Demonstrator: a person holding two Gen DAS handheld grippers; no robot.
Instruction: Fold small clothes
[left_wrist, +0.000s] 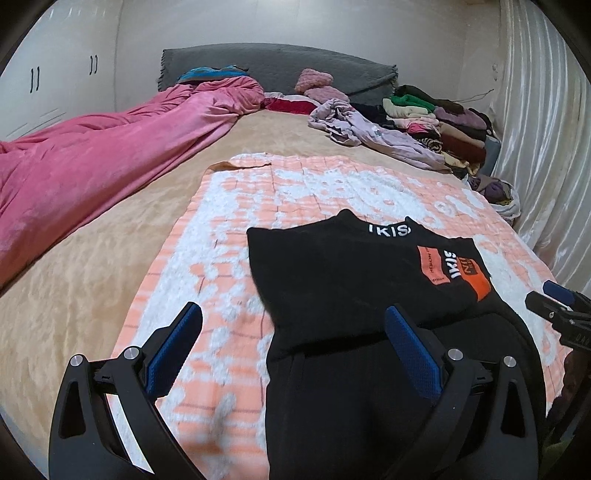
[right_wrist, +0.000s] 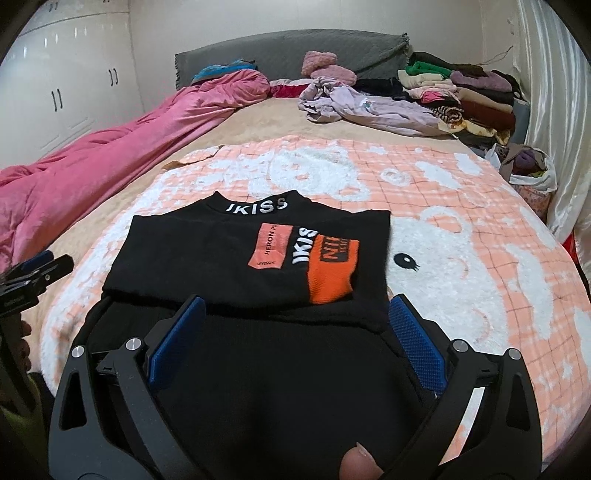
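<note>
1. Bed (left_wrist: 92, 258): covered with a tan sheet, with a pink duvet (left_wrist: 92, 155) bunched along its left side.
2. Peach-and-white blanket (right_wrist: 461, 240): spread flat over the near half of the bed.
3. Clothes pile (right_wrist: 461, 96): stacked at the far right corner, well apart from the work area.
4. Black top (right_wrist: 240, 251): lies on the blanket, partly folded, orange print facing up.
5. Left claw (left_wrist: 293, 338): wide open, empty, over the top's left edge.
6. Right claw (right_wrist: 297, 328): wide open, empty, above the top's near part.

Black top (right_wrist: 207, 254): collar reads "IKISS"; chest patches read "HERON P…", "IKIS", "NI…" at 1 o'clock of centre.
</note>
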